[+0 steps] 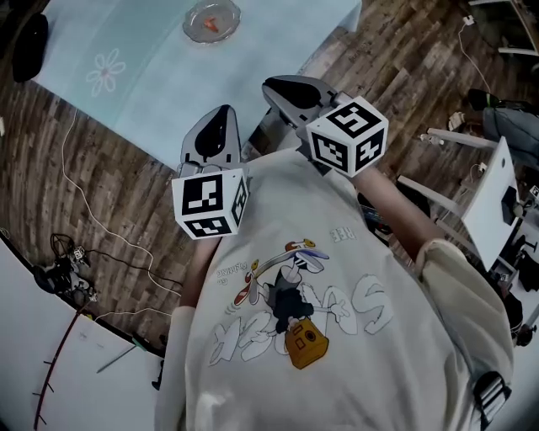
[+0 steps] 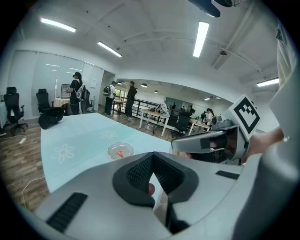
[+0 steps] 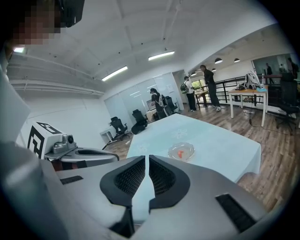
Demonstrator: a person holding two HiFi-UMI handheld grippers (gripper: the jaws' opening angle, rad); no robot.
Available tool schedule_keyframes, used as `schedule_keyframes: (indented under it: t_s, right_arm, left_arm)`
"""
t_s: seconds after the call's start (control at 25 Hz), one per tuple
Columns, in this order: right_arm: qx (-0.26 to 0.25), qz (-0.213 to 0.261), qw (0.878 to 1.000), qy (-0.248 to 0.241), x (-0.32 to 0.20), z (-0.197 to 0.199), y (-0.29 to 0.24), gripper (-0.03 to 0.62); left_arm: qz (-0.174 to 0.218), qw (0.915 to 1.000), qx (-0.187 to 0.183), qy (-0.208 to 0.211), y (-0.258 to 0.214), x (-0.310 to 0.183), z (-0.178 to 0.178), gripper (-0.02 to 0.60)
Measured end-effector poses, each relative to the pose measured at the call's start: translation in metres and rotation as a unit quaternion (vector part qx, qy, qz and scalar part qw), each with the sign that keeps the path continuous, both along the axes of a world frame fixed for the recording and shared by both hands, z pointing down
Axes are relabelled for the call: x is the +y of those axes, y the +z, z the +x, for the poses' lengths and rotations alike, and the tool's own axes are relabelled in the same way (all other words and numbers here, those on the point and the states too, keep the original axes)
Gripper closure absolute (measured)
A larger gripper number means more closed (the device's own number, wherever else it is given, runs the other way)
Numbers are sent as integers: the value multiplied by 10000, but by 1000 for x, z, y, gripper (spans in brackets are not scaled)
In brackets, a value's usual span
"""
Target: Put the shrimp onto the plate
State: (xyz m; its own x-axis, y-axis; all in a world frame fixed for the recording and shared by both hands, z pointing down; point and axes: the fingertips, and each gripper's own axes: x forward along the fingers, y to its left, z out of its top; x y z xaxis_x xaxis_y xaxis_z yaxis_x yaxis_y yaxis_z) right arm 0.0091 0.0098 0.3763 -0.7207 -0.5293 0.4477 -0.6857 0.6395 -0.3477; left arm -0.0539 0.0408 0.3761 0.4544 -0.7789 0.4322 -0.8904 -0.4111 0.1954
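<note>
Small orange-pink shrimp (image 1: 216, 23) lies inside the clear glass scalloped plate (image 1: 190, 27), about mid-plate, nothing touching it. Shrimp is a short curved piece; too small to make out more. Plate sits on the pale blue cloth-covered surface (image 1: 143, 80) with a white flower print, toward the far side from the person, no other items beside it.

Progress, as a judgement: the placing looks done, shrimp is in the plate, nothing left to move that these views show. No second shrimp visible anywhere.

Left claw (image 2: 152, 157) is together at the tips and grips nothing; a pinkish bit shows through the slot lower down, can't tell what. Right claw (image 3: 146, 158) is together too, only a thin slit between the black ribbed pads, empty. Both are held up close to the person's cream printed T-shirt (image 1: 337, 337), side by side, over the wood-plank floor (image 1: 109, 194), well apart from the plate and pointing roughly toward it. White cables trail on the floor at left.
</note>
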Motion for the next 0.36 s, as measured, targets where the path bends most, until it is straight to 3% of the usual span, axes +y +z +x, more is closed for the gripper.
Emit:
schedule_keyframes:
  t_s: [0.36]
  right_arm:
    - [273, -48, 9993, 253, 37, -4, 11, 548]
  left_arm:
    - [48, 9997, -24, 228, -5, 3, 10, 574]
